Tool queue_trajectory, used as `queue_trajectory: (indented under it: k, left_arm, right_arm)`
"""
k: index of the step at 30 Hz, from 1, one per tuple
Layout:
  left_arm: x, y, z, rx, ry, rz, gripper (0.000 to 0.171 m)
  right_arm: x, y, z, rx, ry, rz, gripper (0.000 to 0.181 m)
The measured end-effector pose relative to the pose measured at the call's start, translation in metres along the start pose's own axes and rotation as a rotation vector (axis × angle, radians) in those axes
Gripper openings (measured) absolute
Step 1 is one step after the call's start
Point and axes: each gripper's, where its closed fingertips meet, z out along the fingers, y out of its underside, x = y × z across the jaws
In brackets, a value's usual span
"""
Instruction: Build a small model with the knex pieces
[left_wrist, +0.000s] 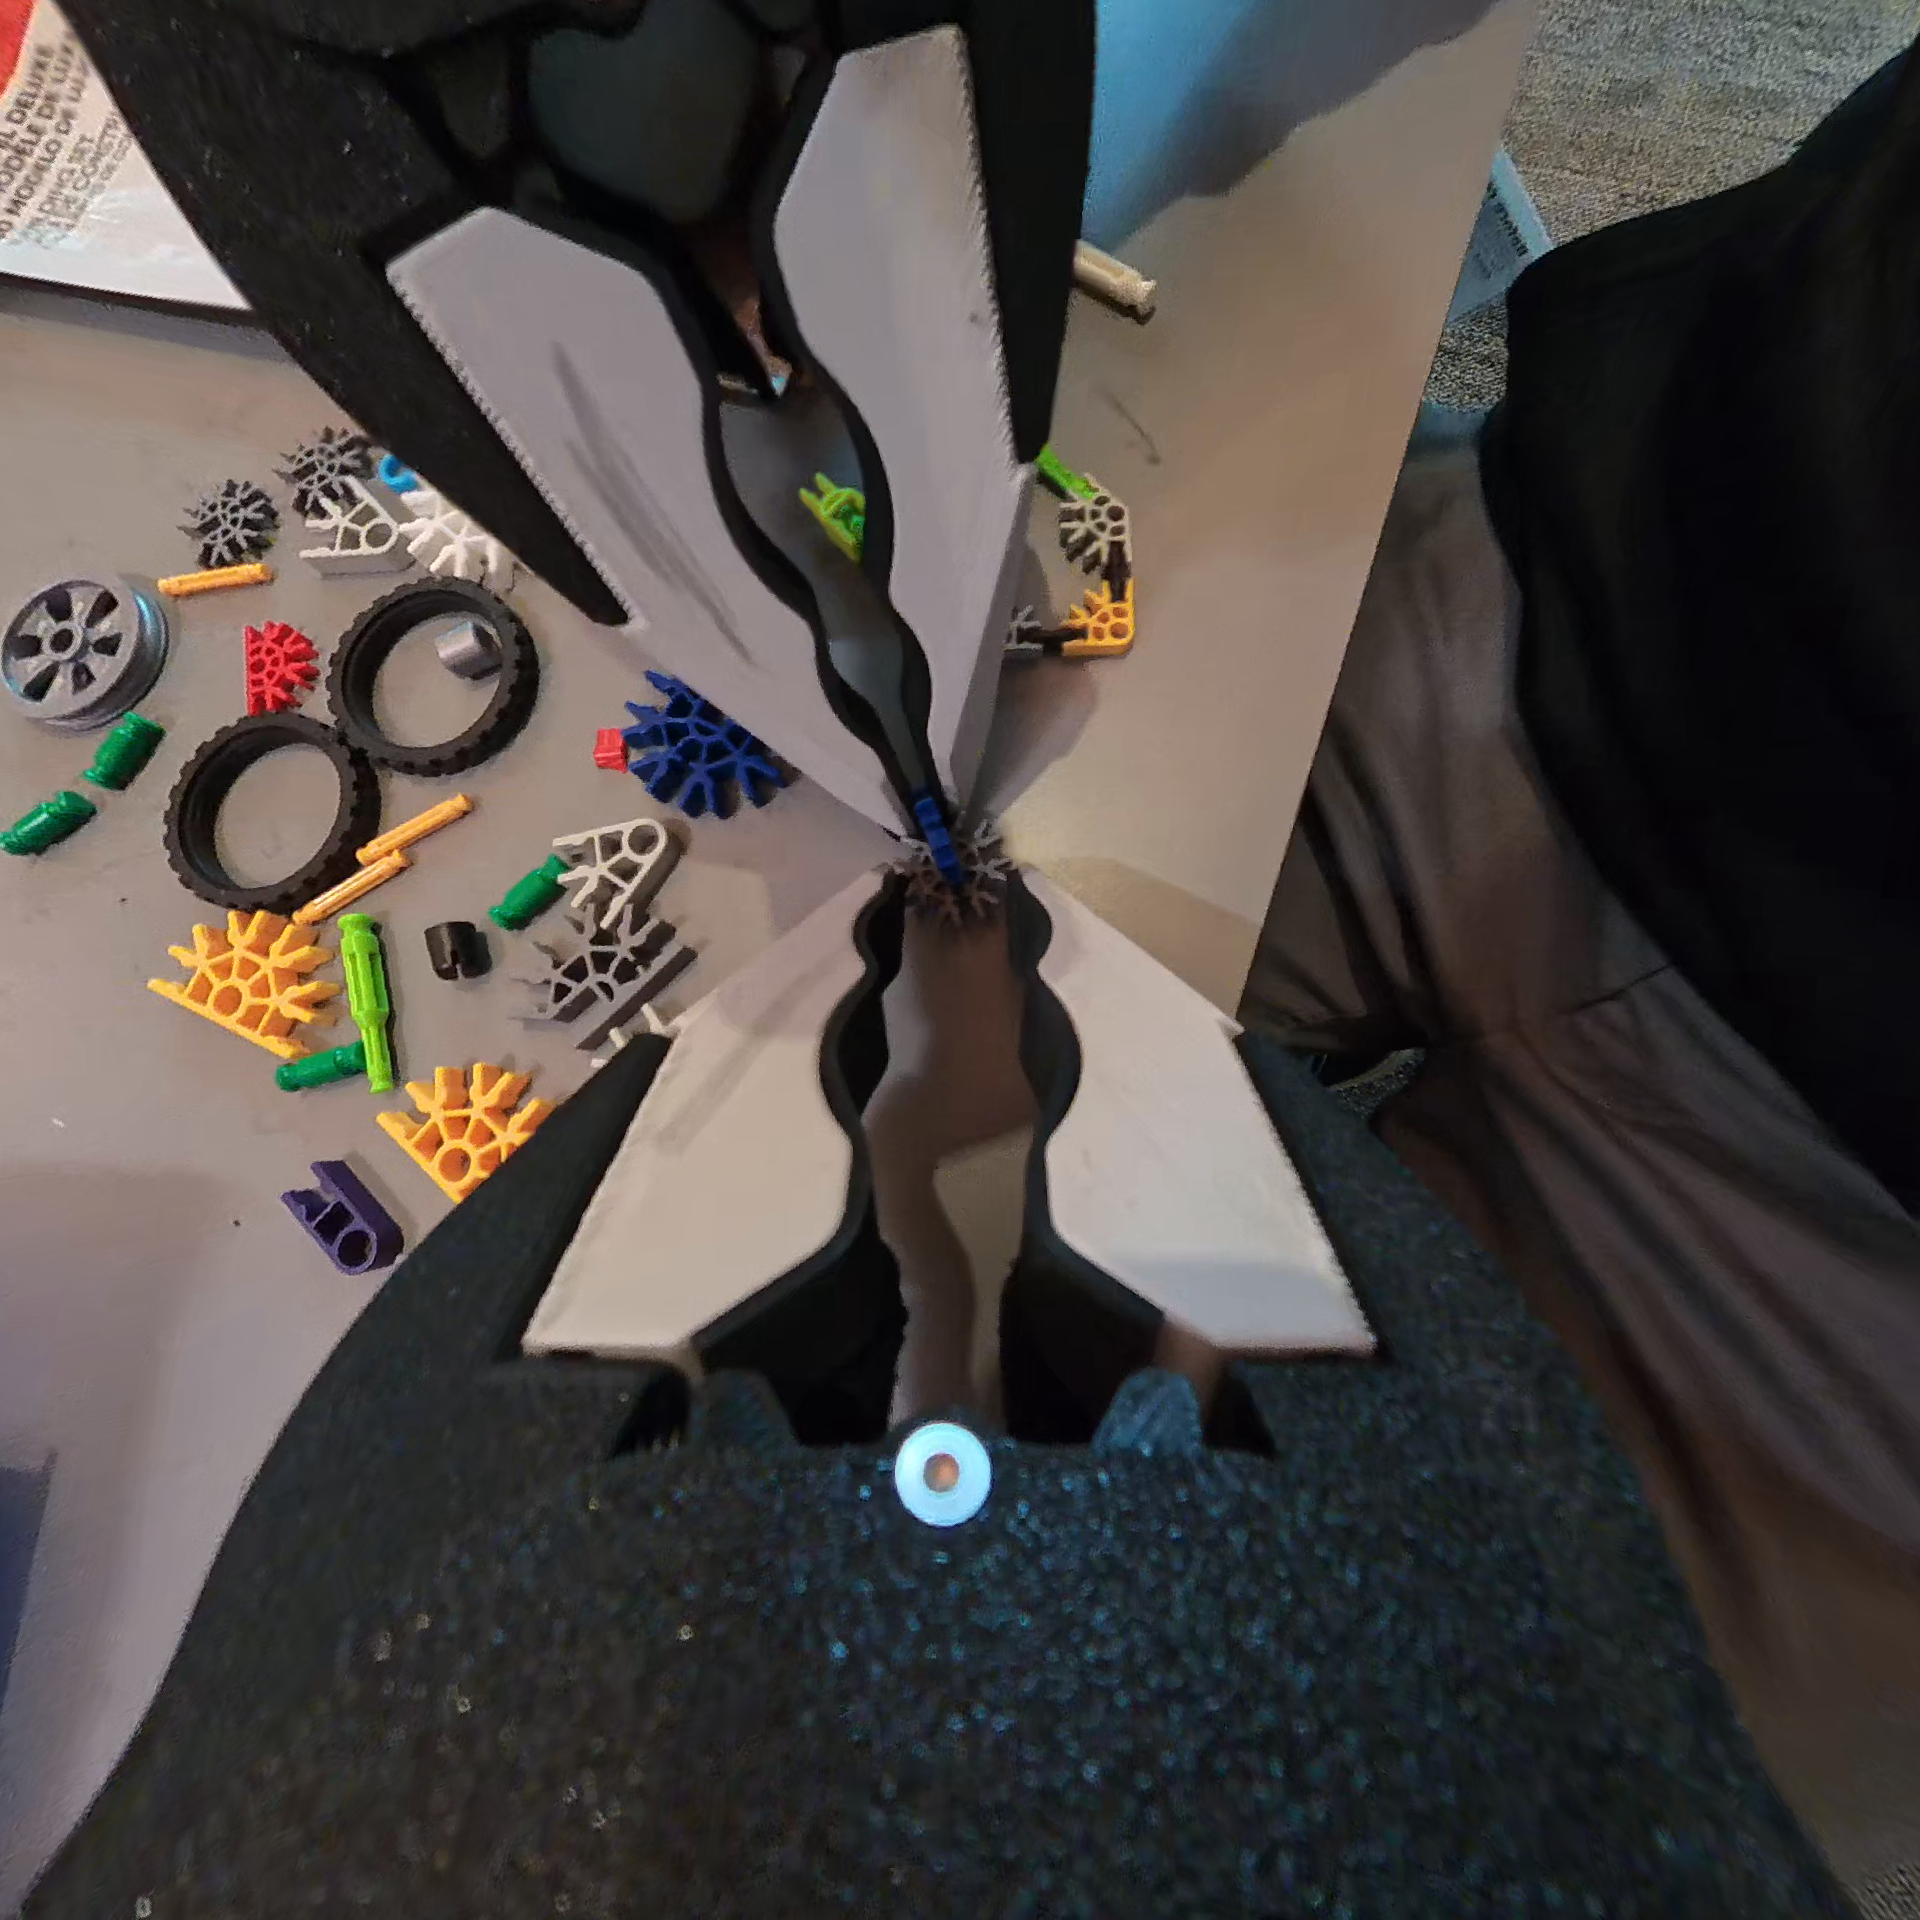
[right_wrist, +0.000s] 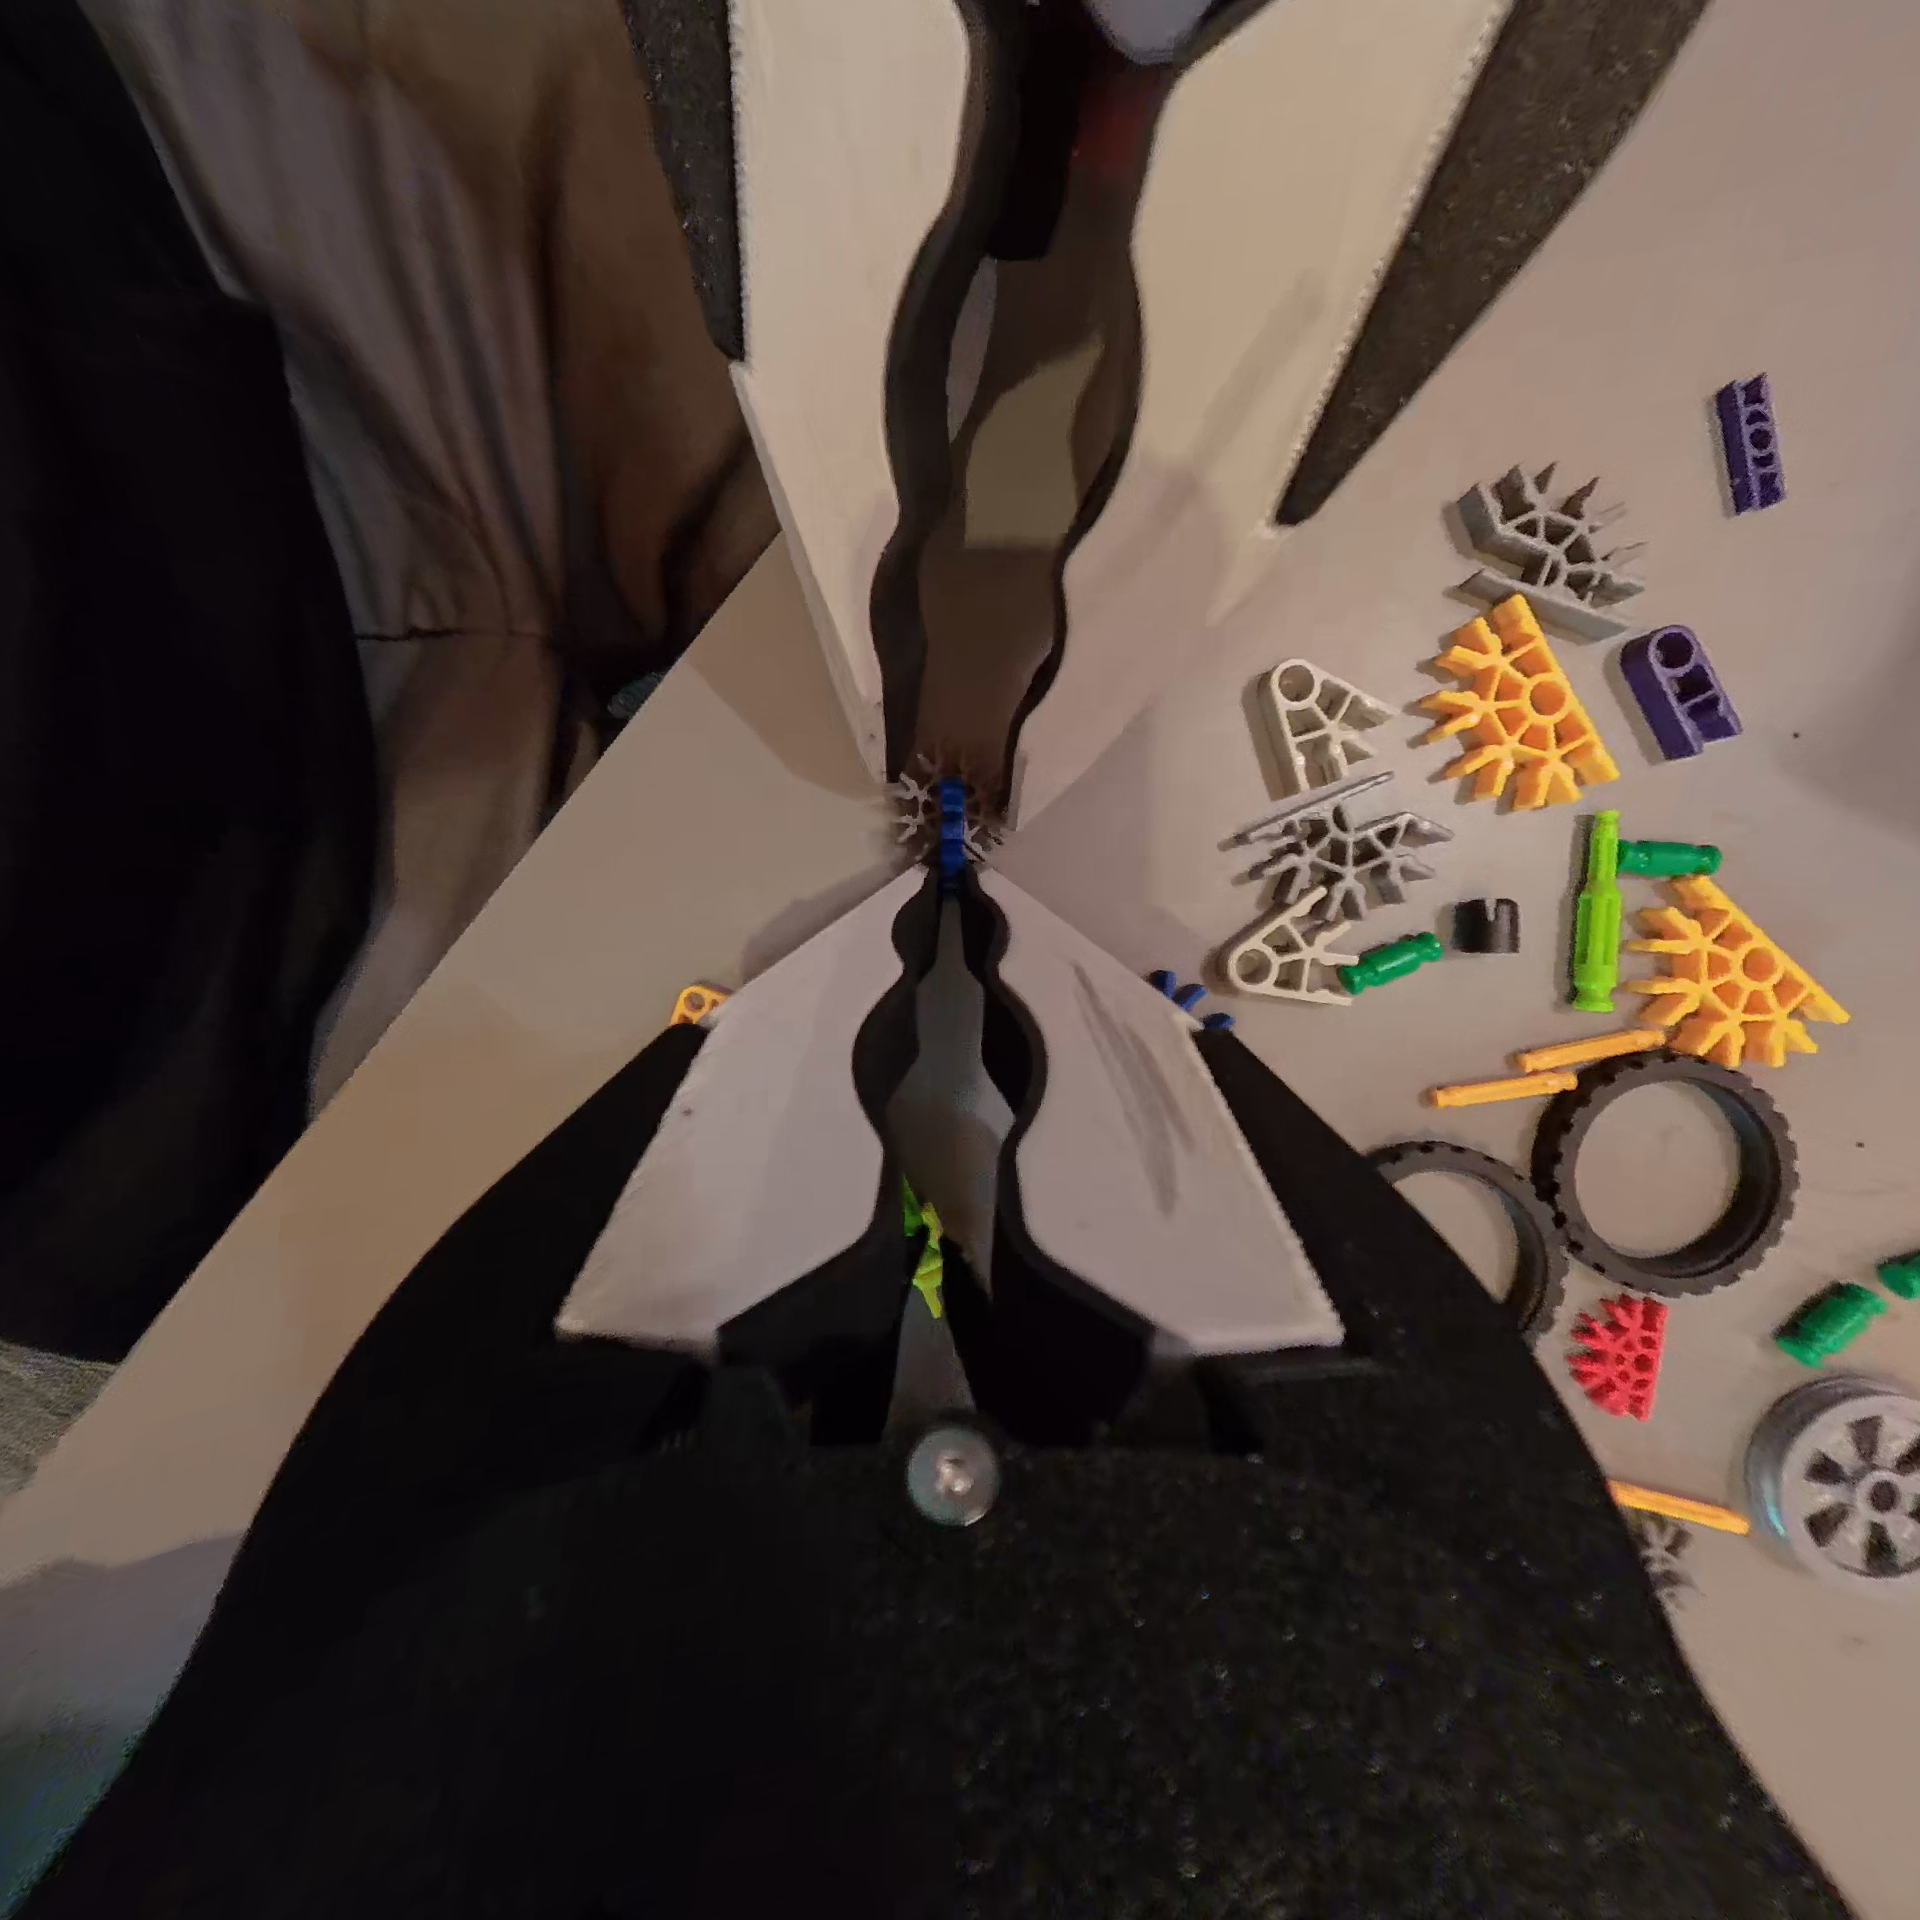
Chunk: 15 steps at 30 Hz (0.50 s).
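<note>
The two grippers meet tip to tip above the edge of the grey table (left_wrist: 1195, 644). The left gripper (left_wrist: 948, 896) has its fingers drawn in narrow around a small grey snowflake-shaped connector (left_wrist: 951, 878), pinching its rim. The right gripper (right_wrist: 948, 883) is closed tight on a short blue rod (right_wrist: 950, 821), whose free end sits at or in the connector's hub; whether it is fully seated I cannot tell.

Both pieces look like hard, light plastic: stiff, a little slick, and small enough to twist out of a loose pinch. The connector is flat with thin spokes and open notches, so it is likely best held across its flat faces or rim, leaving the notches free. The rod is slim and ridged, and is best gripped along its shaft, close behind the end.

Scattered on the table well to the side lie black tyres (left_wrist: 434, 677), a grey wheel hub (left_wrist: 78, 649), yellow fan-shaped connectors (left_wrist: 249, 977), a blue connector (left_wrist: 696, 750) and green rods (left_wrist: 123, 750)
</note>
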Motion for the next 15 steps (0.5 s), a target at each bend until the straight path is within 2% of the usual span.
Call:
queue_trajectory:
  k: [4, 7, 13, 15]
  left_arm:
    - [0.0008, 0.0013, 0.0020, 0.021, -0.010, -0.012, 0.015]
    - [0.0009, 0.0009, 0.0022, 0.034, -0.015, -0.021, 0.015]
    - [0.0018, 0.0002, 0.0034, 0.032, -0.022, -0.019, 0.015]
    - [0.0009, -0.0001, 0.0037, 0.034, -0.025, -0.023, 0.014]
  right_arm:
    - [-0.0006, -0.0006, -0.0001, 0.065, -0.039, 0.113, 0.002]
    - [-0.0006, -0.0001, -0.0004, 0.087, -0.020, 0.123, 0.002]
    - [-0.0002, 0.0017, -0.0021, 0.043, 0.033, 0.094, 0.004]
    - [-0.0003, 0.0022, -0.0033, 0.025, 0.038, 0.085, 0.011]
